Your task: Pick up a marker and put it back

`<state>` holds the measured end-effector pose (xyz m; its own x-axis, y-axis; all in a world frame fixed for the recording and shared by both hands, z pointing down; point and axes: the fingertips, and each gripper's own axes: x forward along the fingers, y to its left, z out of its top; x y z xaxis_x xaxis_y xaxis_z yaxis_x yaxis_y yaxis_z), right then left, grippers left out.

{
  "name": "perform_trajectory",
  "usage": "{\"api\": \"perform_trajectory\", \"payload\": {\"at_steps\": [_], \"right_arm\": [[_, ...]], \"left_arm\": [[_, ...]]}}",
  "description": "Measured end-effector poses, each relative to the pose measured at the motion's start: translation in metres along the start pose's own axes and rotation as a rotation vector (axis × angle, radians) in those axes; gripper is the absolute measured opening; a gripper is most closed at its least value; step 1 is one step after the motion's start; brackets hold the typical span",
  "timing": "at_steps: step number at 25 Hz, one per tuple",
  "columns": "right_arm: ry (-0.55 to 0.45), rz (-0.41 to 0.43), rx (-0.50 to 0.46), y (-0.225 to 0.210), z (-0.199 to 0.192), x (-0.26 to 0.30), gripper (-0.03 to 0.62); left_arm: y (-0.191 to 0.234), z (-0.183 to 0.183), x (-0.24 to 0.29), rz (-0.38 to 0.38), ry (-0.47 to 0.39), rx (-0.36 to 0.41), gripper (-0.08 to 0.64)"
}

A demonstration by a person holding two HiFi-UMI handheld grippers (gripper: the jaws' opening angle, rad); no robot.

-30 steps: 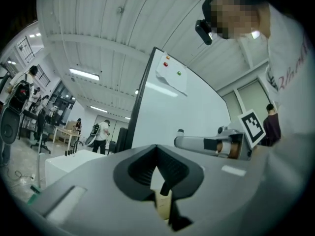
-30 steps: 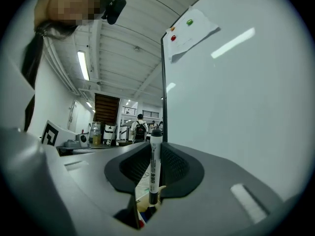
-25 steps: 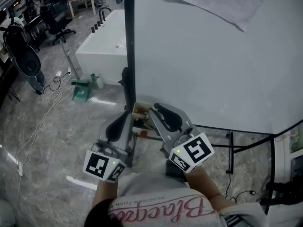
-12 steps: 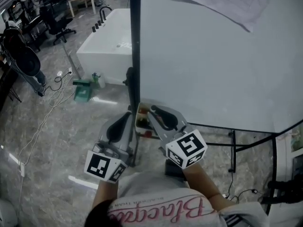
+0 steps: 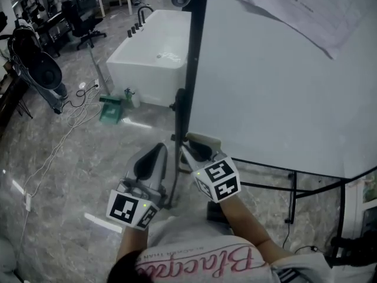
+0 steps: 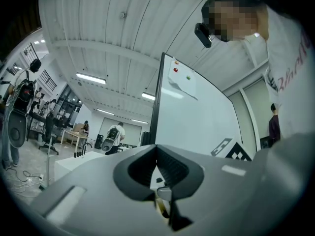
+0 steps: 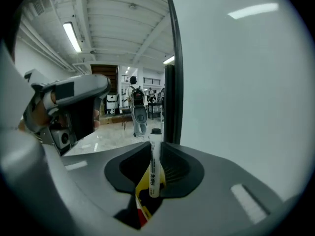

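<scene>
A white marker (image 7: 154, 173) with a black cap stands upright between the jaws of my right gripper (image 7: 156, 149). The jaws are closing, and the pads press on its barrel. In the head view that gripper (image 5: 197, 149) sits at the lower left corner of the whiteboard (image 5: 283, 69), over a pale tray (image 5: 206, 139); the marker is hidden there. My left gripper (image 5: 150, 161) hangs just left of the board's black post (image 5: 191, 69). In the left gripper view the left gripper (image 6: 157, 149) has its jaws together with nothing between them.
A white tub-like unit (image 5: 153, 58) stands on the marble floor behind the board. A green object (image 5: 111, 109) and cables (image 5: 65, 128) lie on the floor at the left. Paper sheets (image 5: 306, 7) hang on the board. The board's metal stand (image 5: 294, 187) runs at the lower right.
My right gripper has moved left and forward, closer to the board's post and over the tray. The left gripper has stayed about where it was.
</scene>
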<state>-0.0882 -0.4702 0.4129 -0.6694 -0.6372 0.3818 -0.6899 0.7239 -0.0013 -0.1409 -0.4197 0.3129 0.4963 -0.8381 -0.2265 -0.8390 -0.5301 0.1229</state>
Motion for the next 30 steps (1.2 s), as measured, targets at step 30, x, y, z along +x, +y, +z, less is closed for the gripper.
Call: {"api": "perform_trajectory", "payload": {"at_steps": [30], "right_arm": [[-0.497,-0.015,0.070,-0.011,0.081,-0.127,0.000]], "left_arm": [[-0.033,-0.001,0.013,-0.067,-0.006,-0.006,0.000]]}}
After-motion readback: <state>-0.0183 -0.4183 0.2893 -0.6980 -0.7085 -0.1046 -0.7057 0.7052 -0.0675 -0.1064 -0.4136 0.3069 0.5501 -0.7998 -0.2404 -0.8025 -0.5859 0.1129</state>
